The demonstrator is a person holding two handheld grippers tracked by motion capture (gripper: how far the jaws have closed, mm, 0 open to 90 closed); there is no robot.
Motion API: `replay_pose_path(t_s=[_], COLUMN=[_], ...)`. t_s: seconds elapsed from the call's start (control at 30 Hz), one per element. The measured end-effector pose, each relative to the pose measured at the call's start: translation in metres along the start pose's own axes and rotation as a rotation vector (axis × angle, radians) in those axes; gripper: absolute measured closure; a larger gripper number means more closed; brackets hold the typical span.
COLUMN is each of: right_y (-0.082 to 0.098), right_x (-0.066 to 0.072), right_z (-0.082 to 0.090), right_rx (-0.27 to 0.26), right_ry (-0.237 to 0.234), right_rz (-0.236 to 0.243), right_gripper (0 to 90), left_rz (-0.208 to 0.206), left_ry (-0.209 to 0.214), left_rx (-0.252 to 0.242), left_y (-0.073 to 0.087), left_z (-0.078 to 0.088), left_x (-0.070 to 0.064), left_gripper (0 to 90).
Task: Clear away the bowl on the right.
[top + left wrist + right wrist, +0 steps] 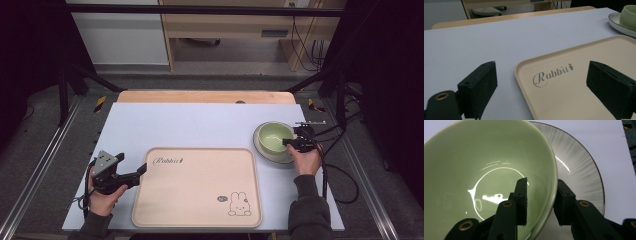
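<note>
A pale green bowl stands on a white ribbed plate at the table's right side. My right gripper reaches in from the bowl's right. In the right gripper view the bowl fills the left and the plate lies under it. The right gripper straddles the bowl's rim, one jaw inside and one outside, with a gap left on the inner side. My left gripper stands open at the left edge of a beige tray. Its jaws frame the tray's corner with nothing between them.
The tray bears the word "Rabbit" and a rabbit drawing and lies near the table's front edge. The table is pale blue with a wooden strip along its far edge. Black frame posts stand at both sides.
</note>
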State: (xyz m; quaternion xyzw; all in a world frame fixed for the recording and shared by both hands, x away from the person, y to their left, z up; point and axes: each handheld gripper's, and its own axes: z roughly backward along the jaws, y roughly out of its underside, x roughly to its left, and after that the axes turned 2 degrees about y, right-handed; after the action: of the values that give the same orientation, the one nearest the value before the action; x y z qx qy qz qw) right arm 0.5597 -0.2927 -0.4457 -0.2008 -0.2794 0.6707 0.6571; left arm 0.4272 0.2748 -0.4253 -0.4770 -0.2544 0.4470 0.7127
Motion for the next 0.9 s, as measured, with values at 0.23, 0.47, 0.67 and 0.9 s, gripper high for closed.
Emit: replay_pose_path(t_s=[0.23,0.47,0.67,0.9], right_y=[-0.0017,-0.0026,-0.0038,-0.0056], right_x=[0.0005,-0.0004,-0.0010,-0.0016], right_z=[-0.0025,-0.0028,-0.0027,-0.0030], right_rx=[0.010,0.019,0.027,0.031], right_ry=[-0.005,-0.012,-0.017,-0.003], right_rz=[-0.014,-0.037,-0.059,-0.071], right_gripper=[72.4,75.0,77.8,82.3], left_rz=[0.000,0.000,0.001,0.002], left_ry=[0.003,0.003,0.003,0.002], left_rx=[0.004,0.005,0.005,0.005], left_y=[0.0004,0.0005,0.0006,0.0007], left_z=[-0.0006,-0.0006,-0.0011,-0.0009], left_x=[-0.0004,-0.0003,-0.0004,-0.0002], left_gripper=[9.5,9.6,9.7,9.7])
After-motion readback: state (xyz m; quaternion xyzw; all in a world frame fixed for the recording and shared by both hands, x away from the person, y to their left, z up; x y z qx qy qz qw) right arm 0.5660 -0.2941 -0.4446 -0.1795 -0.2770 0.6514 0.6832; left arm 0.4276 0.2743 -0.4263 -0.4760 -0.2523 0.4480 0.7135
